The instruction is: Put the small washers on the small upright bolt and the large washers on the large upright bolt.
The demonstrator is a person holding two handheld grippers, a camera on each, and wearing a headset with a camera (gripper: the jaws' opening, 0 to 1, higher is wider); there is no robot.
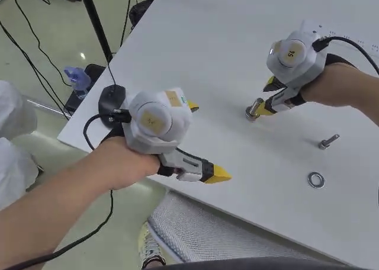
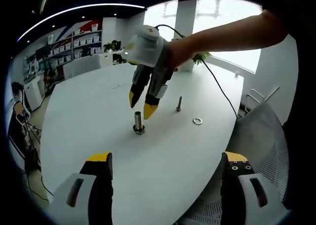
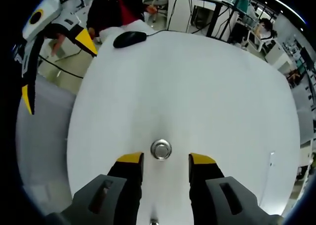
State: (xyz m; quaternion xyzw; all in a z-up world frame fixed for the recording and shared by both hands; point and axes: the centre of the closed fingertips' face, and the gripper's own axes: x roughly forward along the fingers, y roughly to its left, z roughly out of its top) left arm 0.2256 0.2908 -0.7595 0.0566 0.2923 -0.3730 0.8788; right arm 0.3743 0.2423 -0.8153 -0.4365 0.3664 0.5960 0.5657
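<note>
The large bolt (image 1: 253, 111) stands upright on the white table (image 1: 213, 39), with a wider ring at its foot (image 2: 138, 130). My right gripper (image 1: 267, 95) hovers just above and beside it, open, nothing between its jaws. From above, the bolt's round top (image 3: 161, 149) lies just ahead of the right gripper (image 3: 166, 159). The small bolt (image 1: 328, 141) stands further right, a loose washer (image 1: 316, 179) flat on the table near it. My left gripper (image 1: 205, 140) is wide open and empty at the near table edge. Its own view has the left gripper (image 2: 167, 158) facing the right gripper (image 2: 140, 105), small bolt (image 2: 178, 103) and washer (image 2: 198, 121).
A black mouse (image 1: 111, 98) with its cable lies at the table's left corner. A grey mesh chair (image 1: 195, 228) sits just below the near table edge. Cables and a power strip (image 1: 80, 89) are on the floor to the left.
</note>
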